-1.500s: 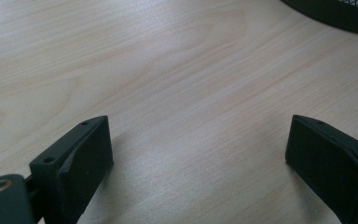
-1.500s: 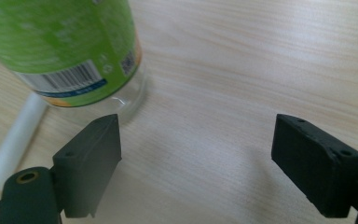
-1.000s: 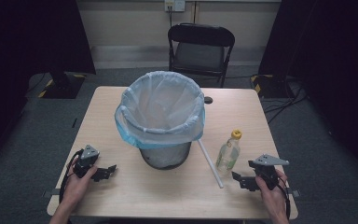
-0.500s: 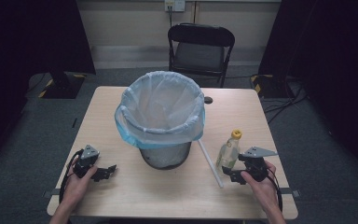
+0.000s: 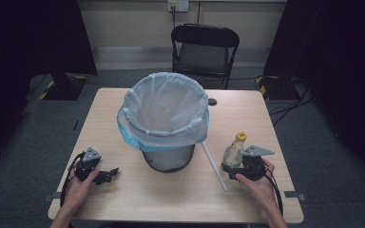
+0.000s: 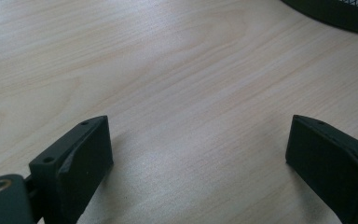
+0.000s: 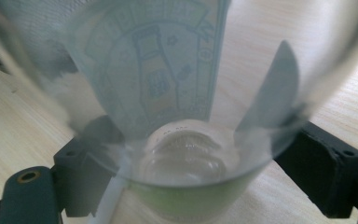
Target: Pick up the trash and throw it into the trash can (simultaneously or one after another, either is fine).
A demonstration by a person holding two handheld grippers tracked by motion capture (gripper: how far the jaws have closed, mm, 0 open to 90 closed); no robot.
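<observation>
While the right gripper (image 5: 234, 167) straddles the bottle (image 5: 233, 151) beside the bin (image 5: 163, 123), jaws spread — it looks light, slick, crushable — take its waist.

A mesh bin (image 5: 168, 159) lined with a pale blue bag (image 5: 164, 114) stands mid-table (image 5: 123, 190). A white stick (image 5: 214, 166) lies just right of it. A black folding chair (image 5: 204, 47) stands beyond the far edge.
</observation>
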